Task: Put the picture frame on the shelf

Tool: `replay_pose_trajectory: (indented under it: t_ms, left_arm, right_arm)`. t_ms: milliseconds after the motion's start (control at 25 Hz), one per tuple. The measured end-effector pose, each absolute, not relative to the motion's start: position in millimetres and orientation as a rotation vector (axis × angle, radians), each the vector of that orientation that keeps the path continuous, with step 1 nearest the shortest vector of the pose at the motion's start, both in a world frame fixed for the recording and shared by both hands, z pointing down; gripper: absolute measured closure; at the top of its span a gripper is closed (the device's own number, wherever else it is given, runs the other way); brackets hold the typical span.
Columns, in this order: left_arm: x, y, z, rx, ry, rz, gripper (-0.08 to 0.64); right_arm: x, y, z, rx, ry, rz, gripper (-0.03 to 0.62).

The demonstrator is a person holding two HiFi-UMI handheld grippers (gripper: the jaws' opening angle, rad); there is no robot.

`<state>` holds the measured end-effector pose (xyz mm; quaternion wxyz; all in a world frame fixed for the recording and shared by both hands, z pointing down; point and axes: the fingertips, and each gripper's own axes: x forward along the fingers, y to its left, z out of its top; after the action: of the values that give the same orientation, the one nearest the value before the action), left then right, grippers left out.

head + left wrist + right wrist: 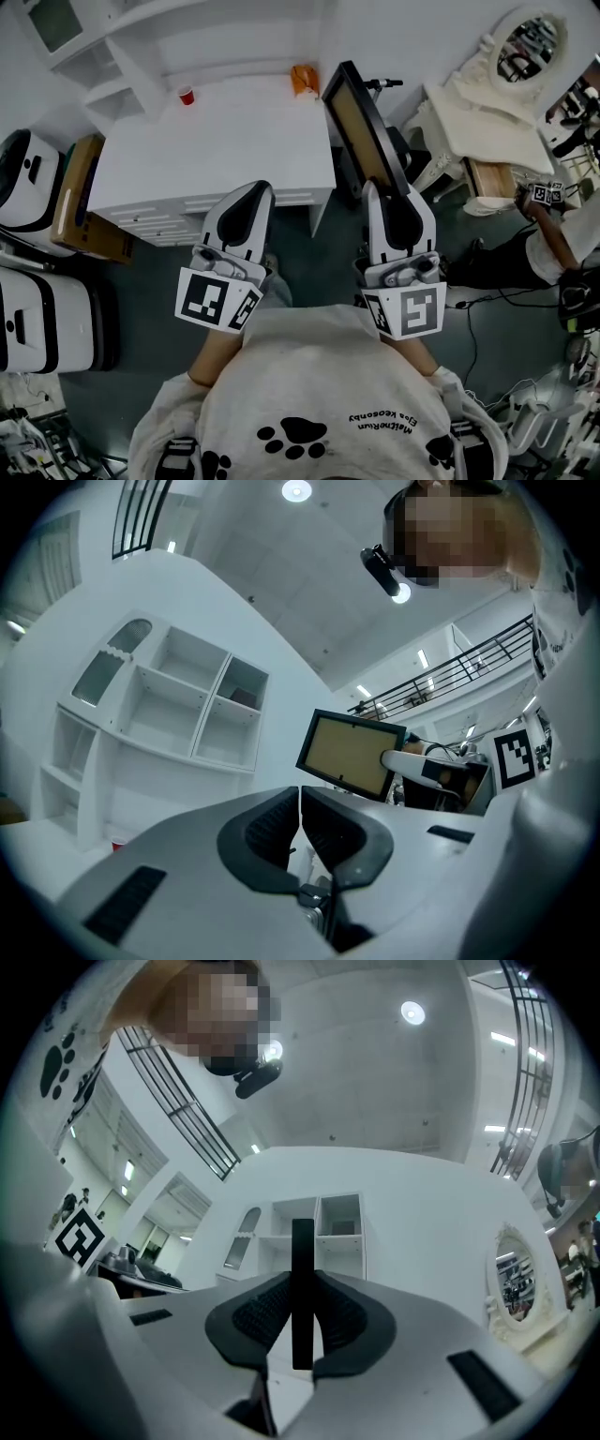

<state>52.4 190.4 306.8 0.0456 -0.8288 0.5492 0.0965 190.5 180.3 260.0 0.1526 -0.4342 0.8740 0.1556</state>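
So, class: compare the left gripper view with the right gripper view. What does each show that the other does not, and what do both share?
Left gripper view only: the picture frame's tan face, and the left claw shut with nothing in it. Right gripper view only: the frame edge-on, clamped in the right claw, plus an ornate mirror. Both: the white shelf unit.

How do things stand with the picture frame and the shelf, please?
Right tongs clamped on picture frame, held upright. Left tongs shut, empty. Shelf ahead, nothing seen blocking the way.
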Motion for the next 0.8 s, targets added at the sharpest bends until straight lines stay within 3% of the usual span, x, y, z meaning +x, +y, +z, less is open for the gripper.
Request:
replay_pose_trajectory:
  t_ms: [800]
  left_arm:
    - [-20, 58, 304, -2.581, 1.606, 0.321, 0.534]
  right_arm:
    - [116, 58, 253, -1.290, 2.487, 0.490, 0.502]
